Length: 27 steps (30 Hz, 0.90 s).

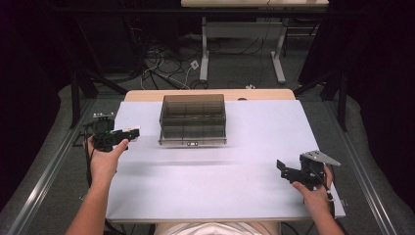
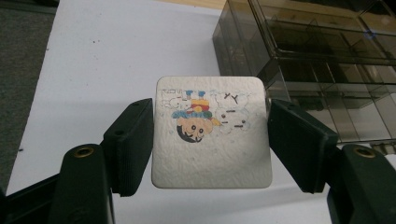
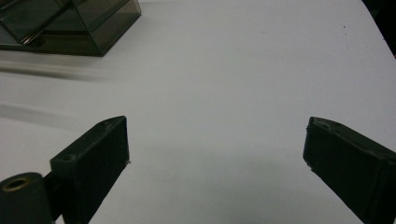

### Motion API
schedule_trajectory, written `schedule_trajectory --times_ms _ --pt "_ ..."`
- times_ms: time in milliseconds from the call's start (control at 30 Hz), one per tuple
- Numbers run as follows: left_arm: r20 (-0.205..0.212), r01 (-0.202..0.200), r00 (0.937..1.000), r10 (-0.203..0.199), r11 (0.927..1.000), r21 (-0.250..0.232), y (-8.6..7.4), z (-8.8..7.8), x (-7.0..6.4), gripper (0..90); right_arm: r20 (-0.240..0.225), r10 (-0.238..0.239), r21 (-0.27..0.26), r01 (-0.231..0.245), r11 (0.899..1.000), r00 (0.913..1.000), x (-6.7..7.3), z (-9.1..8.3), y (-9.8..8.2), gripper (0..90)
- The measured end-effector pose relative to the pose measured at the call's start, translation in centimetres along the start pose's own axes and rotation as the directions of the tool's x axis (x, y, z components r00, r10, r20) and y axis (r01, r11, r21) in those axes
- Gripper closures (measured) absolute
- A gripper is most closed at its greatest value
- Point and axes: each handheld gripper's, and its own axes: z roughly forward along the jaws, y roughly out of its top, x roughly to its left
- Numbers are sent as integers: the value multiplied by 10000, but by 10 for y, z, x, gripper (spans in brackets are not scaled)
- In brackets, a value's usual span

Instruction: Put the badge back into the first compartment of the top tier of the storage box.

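Near the table's left edge, left tool [image 2: 211,140] grips a card [image 2: 212,133]; right tool [image 3: 217,154] gapes empty.

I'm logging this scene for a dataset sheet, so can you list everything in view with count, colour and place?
Square card: one, white with a colourful cartoon drawing, clamped between the jaws of the left gripper, above the table's left part.
Compartment box: one, smoky transparent grey, at the far middle of the table, divided into sections.
Table: one, white top with a wooden strip at the far edge.
Second table: one, light top on white legs, across the floor at the back.
Cables: several, black and white, on the grey floor behind the table.
Left gripper: one, black, shut on the card, left side.
Right gripper: one, black with a grey plate, jaws open, nothing between them, near right.
Forearms and hands: two, entering from the bottom.
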Motion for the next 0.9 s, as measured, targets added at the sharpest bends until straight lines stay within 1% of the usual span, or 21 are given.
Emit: schedule_trajectory --times_ms 33,100,133,200,267,300,333,367,400,433,467,500,533,567,600,633,700,767,800,833,900 --pt "38 56 10000 -56 10000 -23 1 -1 -1 332 6 13 -40 -13 10000 10000 0 0 0 66" --pt "97 -48 9999 47 9999 107 4 -3 -2 332 5 19 -32 -19 10000 10000 0 0 0 66" --pt "108 6 9999 -6 10000 -29 5 -2 -4 332 5 23 -26 -23 10000 10000 0 0 0 66" --pt "122 -81 9999 80 9999 106 8 -2 -7 332 -3 77 -8 -77 10000 10000 1 1 0 66" --pt "127 -23 9999 24 10000 -32 9 0 -11 332 -35 23 43 -23 10000 10000 0 0 0 66" --pt "160 -84 9998 81 9999 135 10 0 -12 332 -37 21 47 -21 10000 10000 0 0 0 67" --pt "180 -72 9998 71 10000 36 11 1 -14 332 -39 17 47 -17 10000 10000 1 0 0 67" --pt "157 -93 9998 91 9999 96 12 1 -16 332 -30 41 52 -40 10000 10000 1 1 0 66" --pt "224 -86 9997 84 9999 91 13 2 -18 332 -30 41 51 -41 10000 10000 1 1 0 67" --pt "186 -141 9997 137 9997 212 14 2 -19 332 -31 39 53 -39 10000 10000 1 1 0 67" --pt "211 -94 9997 93 9999 44 14 4 -22 332 -30 42 52 -42 10000 10000 1 1 0 67" --pt "235 -65 9997 64 10000 48 15 5 -24 332 -35 21 58 -20 10000 10000 0 0 0 67" --pt "276 -180 9995 173 9995 249 16 4 -26 332 -36 26 54 -26 10000 10000 0 0 0 67" --pt "250 -161 9996 158 9998 139 16 6 -28 331 -35 30 39 -30 10000 10000 0 0 0 67" --pt "287 -191 9994 187 9997 150 17 7 -30 332 -24 75 -1 -75 10000 10000 1 1 0 67" --pt "352 -237 9991 228 9994 270 18 7 -32 332 -23 63 59 -63 10000 10000 0 0 0 67" --pt "355 -295 9990 289 9995 150 19 10 -37 331 -9 13 10 -13 10000 10000 0 0 0 67" --pt "433 -313 9986 304 9993 196 20 11 -42 332 -23 20 0 -20 10000 10000 0 0 0 66" --pt "512 -350 9981 334 9989 302 21 11 -44 332 -9 -10 -39 10 10000 10000 0 1 0 67" --pt "513 -424 9978 410 9987 275 21 12 -46 332 -9 0 -35 0 10000 10000 0 1 0 66" --pt "591 -361 9976 348 9991 217 22 14 -51 331 -13 -17 -14 17 10000 10000 0 0 0 67"
